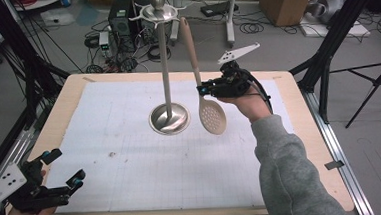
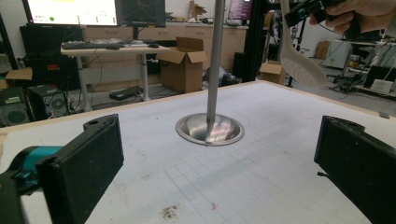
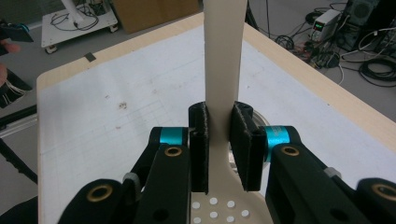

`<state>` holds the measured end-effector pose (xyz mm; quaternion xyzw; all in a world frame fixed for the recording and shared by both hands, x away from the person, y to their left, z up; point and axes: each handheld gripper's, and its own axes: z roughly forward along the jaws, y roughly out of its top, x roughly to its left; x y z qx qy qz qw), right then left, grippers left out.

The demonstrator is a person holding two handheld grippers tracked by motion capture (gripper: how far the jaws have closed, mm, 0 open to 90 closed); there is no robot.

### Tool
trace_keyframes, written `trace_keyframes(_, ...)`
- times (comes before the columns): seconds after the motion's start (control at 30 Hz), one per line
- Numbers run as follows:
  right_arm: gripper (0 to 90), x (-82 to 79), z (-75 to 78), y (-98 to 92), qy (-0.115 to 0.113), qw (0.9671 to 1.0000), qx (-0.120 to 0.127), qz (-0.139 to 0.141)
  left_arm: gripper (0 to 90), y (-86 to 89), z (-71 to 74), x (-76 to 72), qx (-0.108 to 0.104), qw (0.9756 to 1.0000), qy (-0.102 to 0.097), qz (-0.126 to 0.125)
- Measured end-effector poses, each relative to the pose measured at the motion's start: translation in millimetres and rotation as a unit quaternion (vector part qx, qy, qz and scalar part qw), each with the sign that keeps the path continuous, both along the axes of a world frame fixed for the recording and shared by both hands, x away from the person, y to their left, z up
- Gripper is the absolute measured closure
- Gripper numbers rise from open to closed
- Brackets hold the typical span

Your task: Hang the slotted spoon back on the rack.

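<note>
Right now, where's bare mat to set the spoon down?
Free: the near mat between the stand base and the left gripper, and the far-left corner. Crowded: around the base, where the right gripper holds the slotted spoon.

Beige perforated spoon (image 1: 212,115); silver stand (image 1: 168,118); white gridded mat (image 1: 131,156).

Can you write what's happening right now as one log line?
right gripper: shut on slotted spoon, lifted beside stand | left gripper: open, idle at table edge
</note>
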<state>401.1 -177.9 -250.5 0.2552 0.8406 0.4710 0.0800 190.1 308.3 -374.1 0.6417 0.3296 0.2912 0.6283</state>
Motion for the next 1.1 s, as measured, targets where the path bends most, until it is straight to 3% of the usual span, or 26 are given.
trace_keyframes(0.77, 78.4, 12.5, -9.6, 19.4, -0.01, 0.9999, 0.007, 0.002, 1.7, 4.5, -0.9, -14.9, 0.005, 0.9998, 0.004, 0.019)
trace_keyframes(1.1, 78.2, 14.4, -11.5, 25.8, -0.013, 0.9999, 0.01, -0.002, 1.8, 3.5, -1.8, -14.3, 0.006, 0.9998, 0.005, 0.017)
